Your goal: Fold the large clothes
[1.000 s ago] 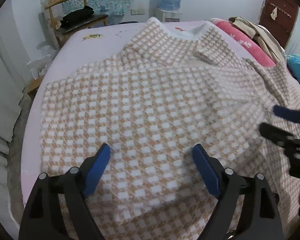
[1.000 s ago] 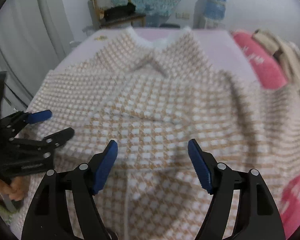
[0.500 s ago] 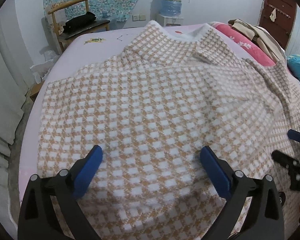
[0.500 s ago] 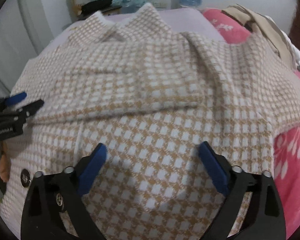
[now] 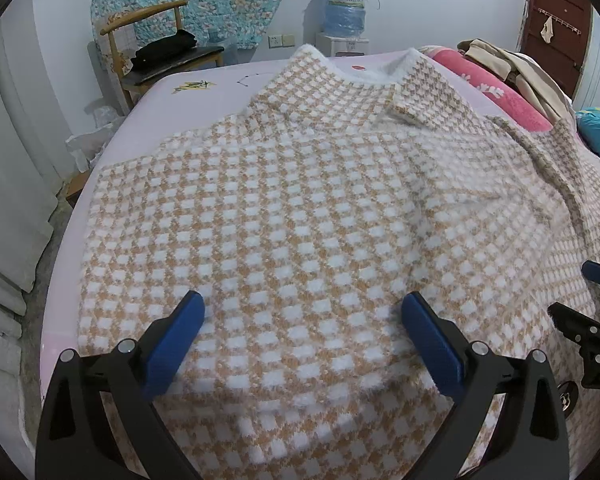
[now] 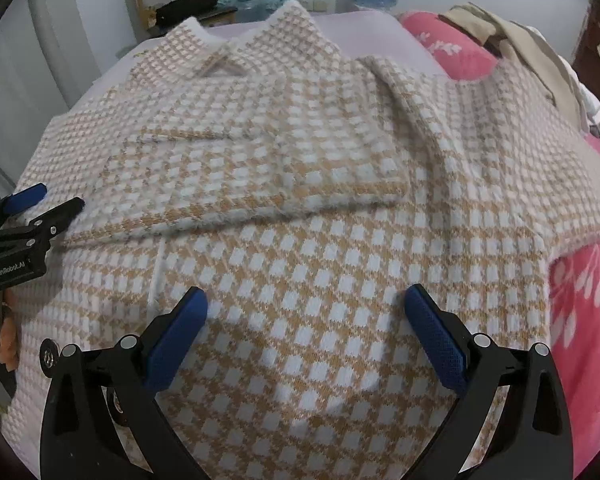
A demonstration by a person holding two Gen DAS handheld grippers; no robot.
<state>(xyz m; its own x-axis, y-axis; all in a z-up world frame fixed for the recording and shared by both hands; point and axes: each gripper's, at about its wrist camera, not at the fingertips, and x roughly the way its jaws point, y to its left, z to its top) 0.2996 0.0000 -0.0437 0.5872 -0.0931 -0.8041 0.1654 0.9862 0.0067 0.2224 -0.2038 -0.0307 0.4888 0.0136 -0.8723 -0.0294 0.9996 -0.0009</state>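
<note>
We've got the checked tan-and-white coat (image 5: 300, 216) spread over the pink bed (image 5: 112, 168), collar (image 6: 220, 60) twd the far wall. One sleeve (image 6: 260, 184) is folded across the front, cuff end lying nr the middle of the body. Right side of the garment runs up against a pink floral quilt (image 6: 580, 300).

Our left gripper (image 5: 303, 334) hangs over the near part of the coat w/ jaws spread wide; they've just been opening, and only flat fabric lies betw. the blue pads (image 5: 172, 344), nothing pinched. Our right gripper (image 6: 306, 330) is the same: jaws just opened wide, pads (image 6: 436, 340) apart above the lower front, no cloth gripped. Whether the tips brush the knit we can't tell.

A dark snap button (image 6: 46, 356) shows at the coat's near edge by the right gripper. Far end of the room: wooden chair (image 5: 148, 40) w/ black items on it, water dispenser (image 5: 346, 8), brown door (image 5: 556, 28). Beige clothes (image 5: 516, 64) are piled on the quilt.
</note>
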